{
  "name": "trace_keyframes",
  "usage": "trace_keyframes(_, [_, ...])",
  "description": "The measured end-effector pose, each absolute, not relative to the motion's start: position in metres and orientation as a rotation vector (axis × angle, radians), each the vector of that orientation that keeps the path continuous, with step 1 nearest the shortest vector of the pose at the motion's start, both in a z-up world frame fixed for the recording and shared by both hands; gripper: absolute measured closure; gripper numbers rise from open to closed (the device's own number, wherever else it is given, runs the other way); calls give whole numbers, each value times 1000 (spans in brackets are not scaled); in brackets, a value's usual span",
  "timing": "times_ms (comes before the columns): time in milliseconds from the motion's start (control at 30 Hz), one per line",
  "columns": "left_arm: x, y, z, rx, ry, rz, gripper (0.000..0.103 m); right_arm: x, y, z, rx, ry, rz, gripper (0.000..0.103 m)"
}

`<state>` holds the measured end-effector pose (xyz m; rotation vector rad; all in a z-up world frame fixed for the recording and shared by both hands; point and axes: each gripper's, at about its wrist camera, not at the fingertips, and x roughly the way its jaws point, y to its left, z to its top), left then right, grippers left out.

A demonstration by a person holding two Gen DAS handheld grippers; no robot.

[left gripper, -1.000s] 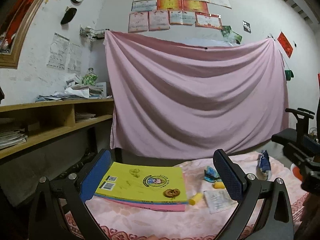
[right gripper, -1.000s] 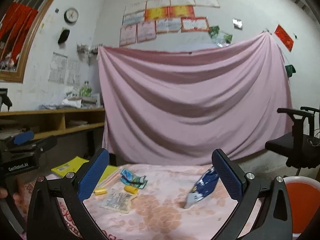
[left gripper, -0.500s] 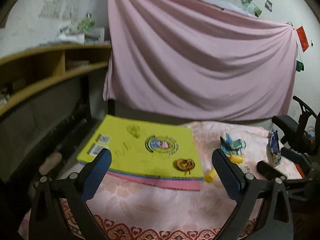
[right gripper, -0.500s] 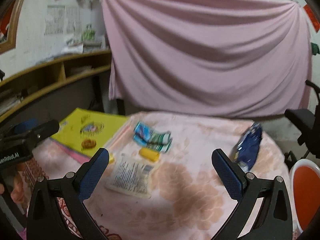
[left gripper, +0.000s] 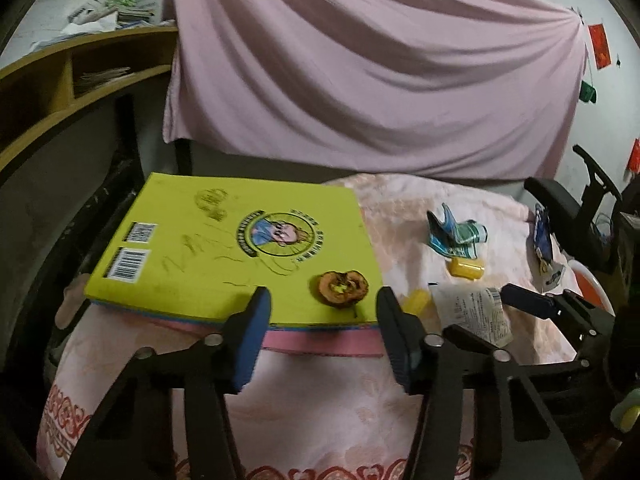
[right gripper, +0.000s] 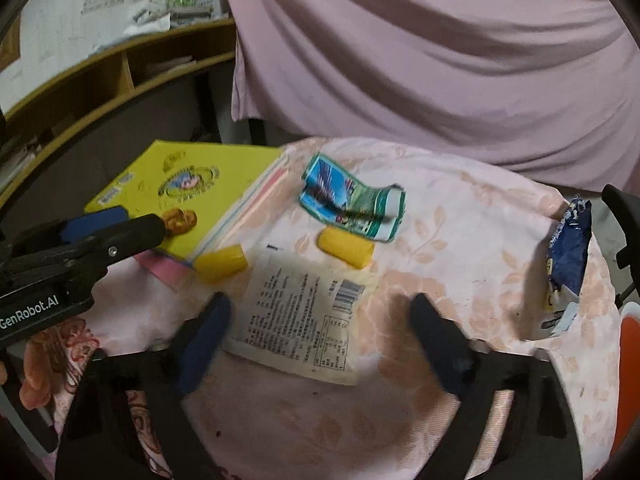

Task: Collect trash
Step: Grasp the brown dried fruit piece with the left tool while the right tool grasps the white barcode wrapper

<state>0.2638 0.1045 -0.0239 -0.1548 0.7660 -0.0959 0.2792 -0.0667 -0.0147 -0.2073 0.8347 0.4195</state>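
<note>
A brown dried fruit scrap [left gripper: 343,288] lies on a yellow book [left gripper: 224,244]. My left gripper [left gripper: 322,304] is open, its fingers either side of the scrap just short of it. My right gripper [right gripper: 320,312] is open over a white printed wrapper [right gripper: 302,316]. Two yellow pieces [right gripper: 345,247] [right gripper: 220,266], a crumpled blue-green wrapper [right gripper: 352,204] and a dark blue snack bag [right gripper: 570,256] lie on the pink floral tablecloth [right gripper: 460,216]. The left gripper also shows in the right wrist view [right gripper: 100,236].
A red bin [right gripper: 628,376] stands at the table's right edge. A black office chair [left gripper: 576,208] stands behind it. Wooden shelves [left gripper: 80,76] with papers run along the left wall. A pink sheet [left gripper: 360,72] hangs behind the table.
Both grippers have tilted down and moved in towards the table. The left fingers have narrowed around the fruit scrap. The right gripper has come low over the white wrapper.
</note>
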Motion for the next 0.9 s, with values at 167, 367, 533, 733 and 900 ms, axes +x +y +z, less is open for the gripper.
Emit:
trace_keyframes(167, [273,96,-27,-125,778,-101,60,279,-68,-14,-207,837,427,29])
trace_keyframes(367, [279,87,-29,-68,787,-77,76,279,-76,-12,-193,836,443,50])
trace_keyframes(533, [276,83,-31,-53,782,-80,79,277,-83,-10,-170,833,458,62])
trace_keyframes(733, [263,80,-28,-80,751,-88,79,272,-98,-7,-124,826,474,75])
trace_keyframes(900, [247,78,-22,-102,709,-91,79,269,-102,-6,-118,823,480,81])
